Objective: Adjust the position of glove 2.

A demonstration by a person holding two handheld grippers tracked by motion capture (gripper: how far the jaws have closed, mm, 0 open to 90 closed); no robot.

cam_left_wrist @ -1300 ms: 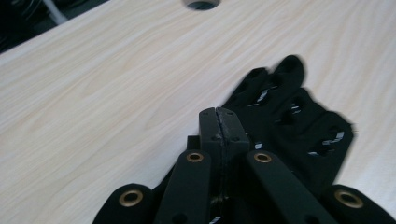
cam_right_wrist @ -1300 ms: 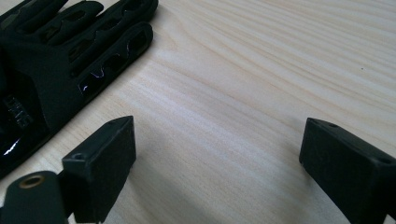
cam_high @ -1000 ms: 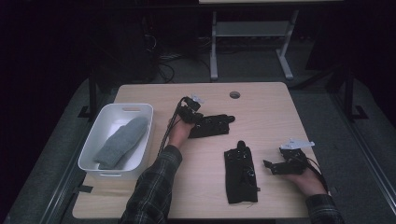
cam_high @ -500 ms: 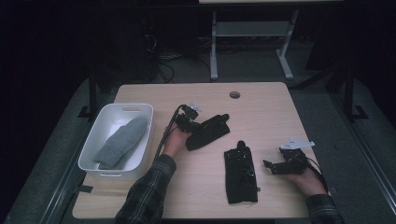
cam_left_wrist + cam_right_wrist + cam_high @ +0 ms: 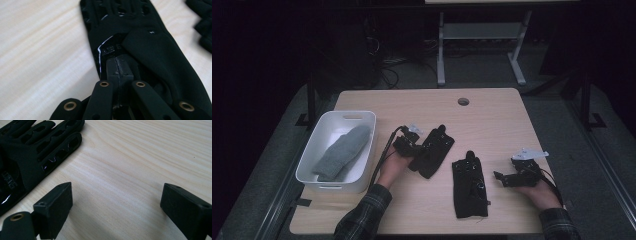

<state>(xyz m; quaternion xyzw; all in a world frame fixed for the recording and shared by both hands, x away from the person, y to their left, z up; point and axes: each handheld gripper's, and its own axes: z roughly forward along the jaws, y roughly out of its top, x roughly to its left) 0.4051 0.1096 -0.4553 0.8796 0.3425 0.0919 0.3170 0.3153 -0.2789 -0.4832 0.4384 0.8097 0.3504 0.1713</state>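
Observation:
Two black gloves lie on the wooden table [image 5: 492,115]. My left gripper [image 5: 413,144] is shut on the cuff end of one black glove [image 5: 435,149], which lies slanted just right of the hand. In the left gripper view the jaws meet at the left gripper [image 5: 117,63], pinching the glove [image 5: 155,50], with the fingers of the other glove [image 5: 203,22] at the top right. The second glove [image 5: 468,184] lies flat near the front. My right gripper [image 5: 503,178] rests open to its right; in the right gripper view the right gripper [image 5: 117,202] has bare wood between its jaws and that glove [image 5: 30,152] at the upper left.
A white bin [image 5: 319,135] stands at the table's left with a grey sock [image 5: 343,150] inside. A round cable hole [image 5: 463,101] sits near the far edge. Beyond the table stand a white frame [image 5: 441,50] and cables on the floor.
The left hand has drawn back toward the front edge and slightly left, pulling the held glove along and swinging it to a slant. The right hand has kept still.

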